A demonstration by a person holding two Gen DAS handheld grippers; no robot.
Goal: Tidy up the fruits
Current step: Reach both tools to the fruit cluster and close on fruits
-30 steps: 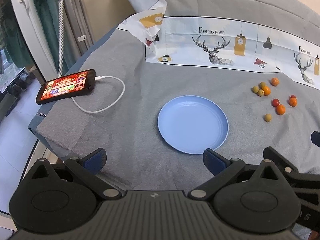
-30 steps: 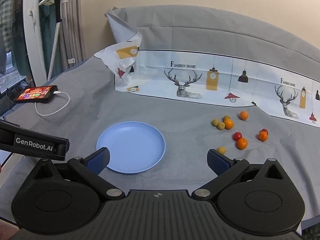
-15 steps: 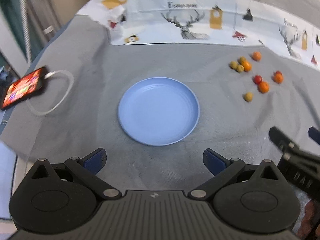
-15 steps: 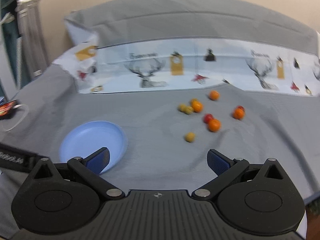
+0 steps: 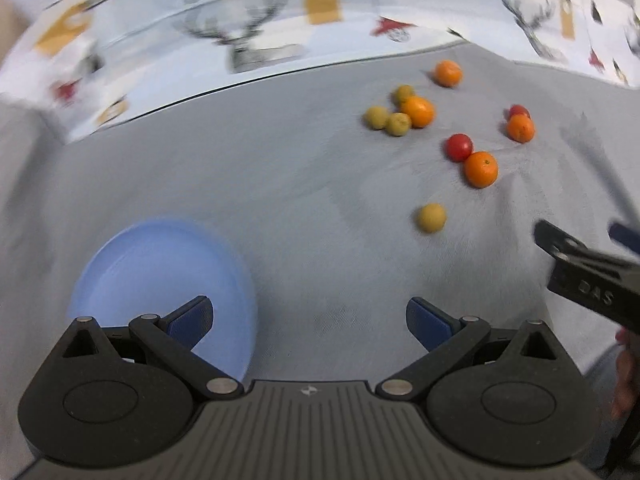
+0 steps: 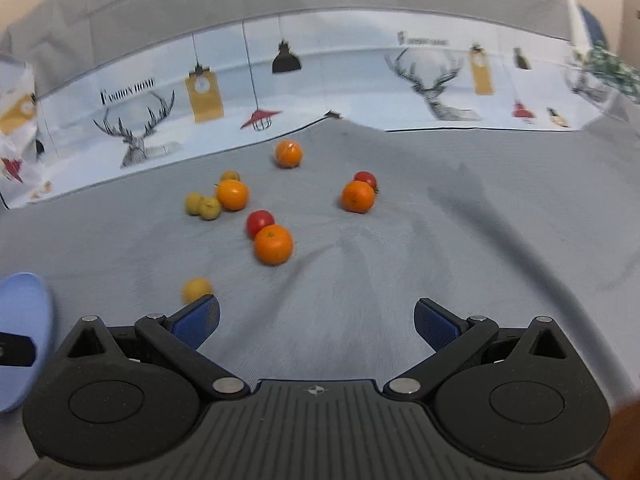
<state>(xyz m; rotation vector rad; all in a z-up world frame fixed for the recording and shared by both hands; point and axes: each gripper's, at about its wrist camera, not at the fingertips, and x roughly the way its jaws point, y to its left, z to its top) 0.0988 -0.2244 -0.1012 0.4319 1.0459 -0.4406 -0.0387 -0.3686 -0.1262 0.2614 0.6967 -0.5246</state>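
Note:
Small fruits lie loose on the grey cloth: oranges, red tomatoes and yellow-green fruits. One yellow fruit lies apart, just ahead of my right gripper's left finger. A blue plate sits at the lower left, and its edge shows in the right wrist view. My left gripper is open and empty beside the plate. My right gripper is open and empty, short of the fruits; it also shows in the left wrist view.
A white printed sheet with deer and lamps stands along the back of the grey cloth. Bare grey cloth lies right of the fruits.
Both grippers have swung right and moved closer to the fruits. The plate has shifted to the left of both views, and the phone has left view. Both stay open.

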